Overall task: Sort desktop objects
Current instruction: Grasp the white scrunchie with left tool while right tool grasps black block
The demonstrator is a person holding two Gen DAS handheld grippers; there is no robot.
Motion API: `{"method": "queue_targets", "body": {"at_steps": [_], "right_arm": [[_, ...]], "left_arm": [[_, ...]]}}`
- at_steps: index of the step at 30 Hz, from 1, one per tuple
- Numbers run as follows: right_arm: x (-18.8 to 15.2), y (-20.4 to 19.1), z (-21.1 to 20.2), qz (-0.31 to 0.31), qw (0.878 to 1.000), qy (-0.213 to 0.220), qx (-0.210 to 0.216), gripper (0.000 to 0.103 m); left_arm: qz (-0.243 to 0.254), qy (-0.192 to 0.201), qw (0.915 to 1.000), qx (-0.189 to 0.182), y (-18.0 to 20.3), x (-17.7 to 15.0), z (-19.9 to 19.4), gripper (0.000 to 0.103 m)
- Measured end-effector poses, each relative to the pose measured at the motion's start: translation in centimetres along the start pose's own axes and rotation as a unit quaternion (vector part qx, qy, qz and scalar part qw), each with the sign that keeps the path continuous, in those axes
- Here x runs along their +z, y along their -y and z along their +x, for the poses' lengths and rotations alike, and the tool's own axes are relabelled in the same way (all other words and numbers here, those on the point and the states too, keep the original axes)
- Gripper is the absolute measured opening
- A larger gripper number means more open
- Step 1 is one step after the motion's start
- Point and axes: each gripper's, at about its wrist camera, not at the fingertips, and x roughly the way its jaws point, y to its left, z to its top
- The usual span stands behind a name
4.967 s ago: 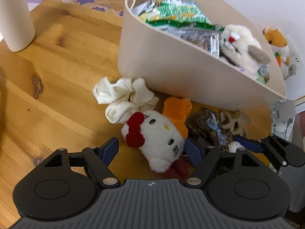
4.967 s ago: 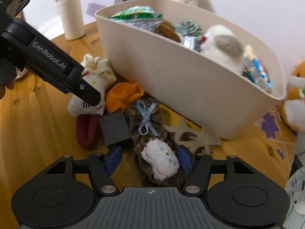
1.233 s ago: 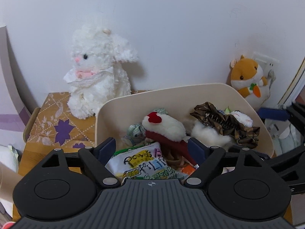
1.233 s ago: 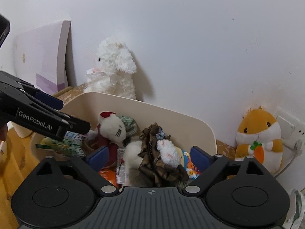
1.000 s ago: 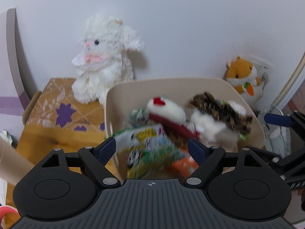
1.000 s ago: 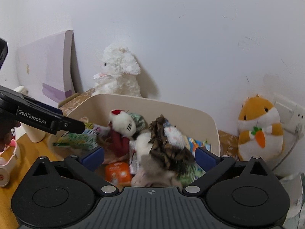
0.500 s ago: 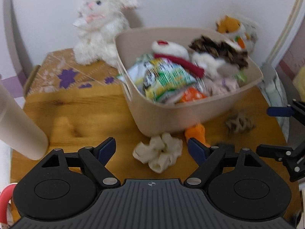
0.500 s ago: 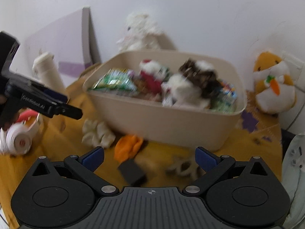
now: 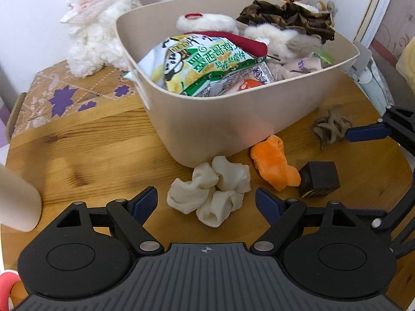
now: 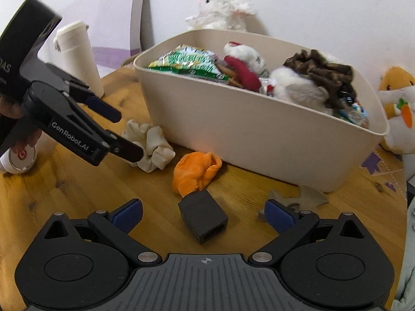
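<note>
Both sets of tongs hang over the wooden tabletop [image 9: 90, 150] with jaws spread wide and nothing in them. The left tongs [image 9: 206, 202] frame a cream scrunchie [image 9: 210, 190], which lies loose at the foot of the beige bin [image 9: 233, 119]. At about two o'clock from it sit an orange scrunchie [image 9: 273, 163] and a small dark box [image 9: 319, 178]. The right tongs [image 10: 203, 213] bracket that same box. The bin, at twelve o'clock, is heaped with snack bags and plush toys.

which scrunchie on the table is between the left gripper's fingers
The cream scrunchie, lying between the open left gripper; the orange scrunchie sits off to its right.
</note>
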Motion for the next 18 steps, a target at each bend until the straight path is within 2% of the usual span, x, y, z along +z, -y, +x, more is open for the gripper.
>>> {"method": "queue_targets", "body": {"at_steps": [7,11,13,15,16,17,18], "right_arm": [[0.0,-0.5,2.0,-0.011,1.0,-0.024,0.006,0.093],[0.1,-0.6,2.9,-0.012,0.999,-0.034,0.01,0.082],[0.2,-0.7,3.0,-0.013,0.999,-0.033,0.014,0.077],[0.1,-0.8,3.1,-0.015,0.999,-0.036,0.013,0.069],[0.1,-0.8,3.2,-0.014,0.999,-0.04,0.012,0.066],[0.1,-0.8,3.3,-0.014,0.999,-0.045,0.009,0.058],[0.0,-0.8,3.4,-0.014,0.999,-0.051,0.007,0.046]], "left_arm": [[0.004,0.0,1.0,-0.008,0.3,0.3,1.7,0.084],[0.006,-0.006,0.9999,-0.008,0.3,0.5,2.5,0.083],[0.012,-0.005,0.9999,-0.009,0.6,0.4,2.7,0.077],[0.02,-0.012,0.9996,-0.016,0.8,0.4,2.9,0.063],[0.023,-0.015,0.9994,-0.021,0.9,0.3,3.0,0.062],[0.027,-0.015,0.9993,-0.023,1.1,0.2,3.0,0.059],[0.033,-0.014,0.9991,-0.023,1.2,0.2,3.0,0.055]]}}
